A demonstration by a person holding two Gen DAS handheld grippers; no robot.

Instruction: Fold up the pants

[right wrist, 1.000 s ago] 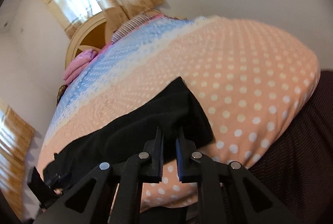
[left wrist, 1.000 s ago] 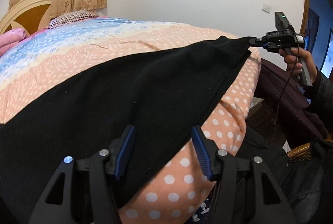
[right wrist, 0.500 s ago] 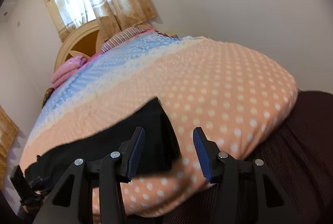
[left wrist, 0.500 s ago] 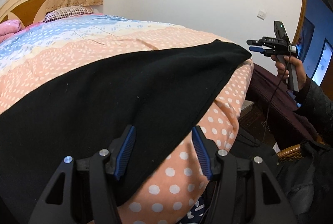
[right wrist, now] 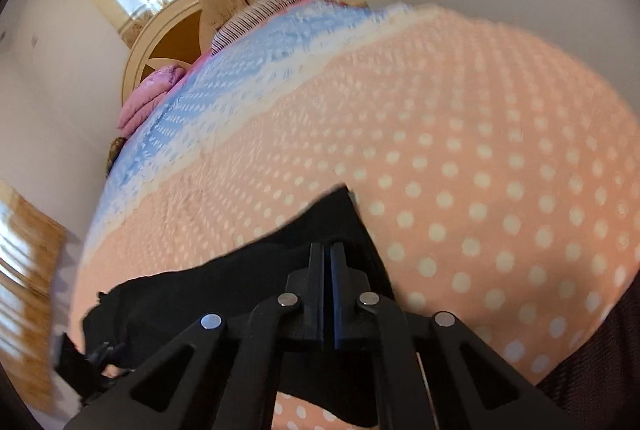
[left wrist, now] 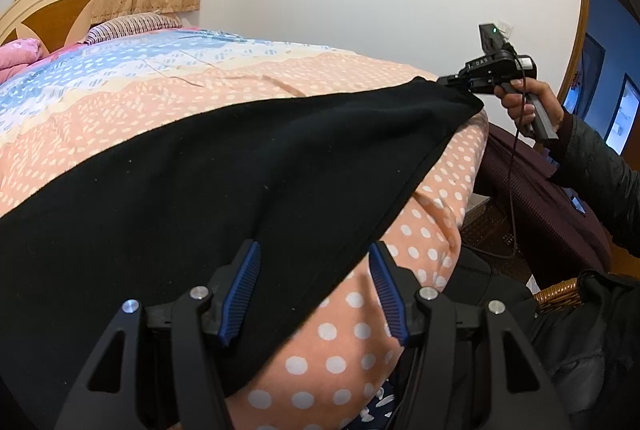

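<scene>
Black pants [left wrist: 208, 182] lie stretched along the near edge of a bed with a peach dotted cover [left wrist: 132, 110]. My left gripper [left wrist: 314, 290] is open, its blue pads on either side of the pants' near edge. My right gripper [right wrist: 329, 270] is shut on the far end of the pants [right wrist: 280, 270]; it also shows in the left wrist view [left wrist: 454, 81], held by a hand at the bed's far corner.
A headboard [left wrist: 44, 18], pink quilt [left wrist: 18, 50] and striped pillow [left wrist: 128, 24] are at the far end. A dark maroon cloth [left wrist: 532, 198] and a wicker chair [left wrist: 556, 292] stand right of the bed. A white wall is behind.
My right gripper was shut, opened and pulled back from the pants half a second ago, and is now shut on their far end again. My left gripper stays open.
</scene>
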